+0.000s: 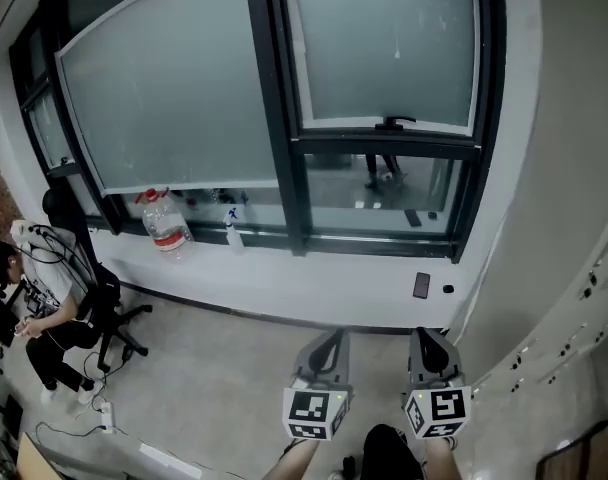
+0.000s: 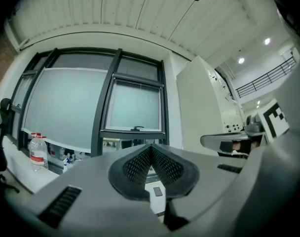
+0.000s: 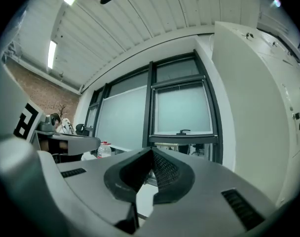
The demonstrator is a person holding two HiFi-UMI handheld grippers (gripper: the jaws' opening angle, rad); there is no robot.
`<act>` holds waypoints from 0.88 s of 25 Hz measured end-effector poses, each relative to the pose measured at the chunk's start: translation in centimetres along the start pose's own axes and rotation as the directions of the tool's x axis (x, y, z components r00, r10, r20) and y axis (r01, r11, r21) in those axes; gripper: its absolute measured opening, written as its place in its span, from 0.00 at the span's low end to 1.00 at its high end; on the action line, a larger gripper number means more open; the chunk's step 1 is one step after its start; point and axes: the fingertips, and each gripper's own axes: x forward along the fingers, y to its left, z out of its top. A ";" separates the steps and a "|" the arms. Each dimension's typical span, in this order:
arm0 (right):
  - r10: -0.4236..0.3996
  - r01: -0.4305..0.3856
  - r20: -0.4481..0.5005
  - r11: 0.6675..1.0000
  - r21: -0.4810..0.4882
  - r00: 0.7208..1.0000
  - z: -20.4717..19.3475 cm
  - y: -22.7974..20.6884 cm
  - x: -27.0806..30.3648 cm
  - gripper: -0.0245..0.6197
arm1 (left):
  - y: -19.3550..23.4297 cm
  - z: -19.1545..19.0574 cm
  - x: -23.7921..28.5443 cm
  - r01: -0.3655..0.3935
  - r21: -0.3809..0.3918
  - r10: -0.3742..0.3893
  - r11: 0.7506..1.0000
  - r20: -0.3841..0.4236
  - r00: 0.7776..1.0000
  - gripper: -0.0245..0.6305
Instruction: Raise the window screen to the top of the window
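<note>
Window screen (image 1: 384, 43): frosted panel covering most of the right-hand sash. Its bottom bar, with a dark handle (image 1: 392, 123), sits above a strip of clear glass, well apart from both grippers.
Left gripper (image 1: 332, 340): jaws pressed together with nothing between them, pointing at the window.
Right gripper (image 1: 427, 336): just beside the left one, jaws likewise closed and empty.
Sill (image 1: 284, 268): white ledge carrying a water bottle (image 1: 164, 223) and a spray bottle (image 1: 232, 230).
Floor (image 1: 214, 378): plain grey, with cables at the left edge.
Room: white pillar (image 1: 574, 148) on the right, slatted white ceiling (image 2: 140, 14), brick wall (image 3: 41, 90) far left. A person (image 1: 34, 318) sits on a black chair.
</note>
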 end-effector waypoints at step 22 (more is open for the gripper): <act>0.058 -0.057 0.030 0.997 -0.048 0.998 3.2 0.6 -35.9 0.05 | -24.3 -0.2 -24.0 -0.054 -0.077 0.054 0.996 -0.009 0.999 0.04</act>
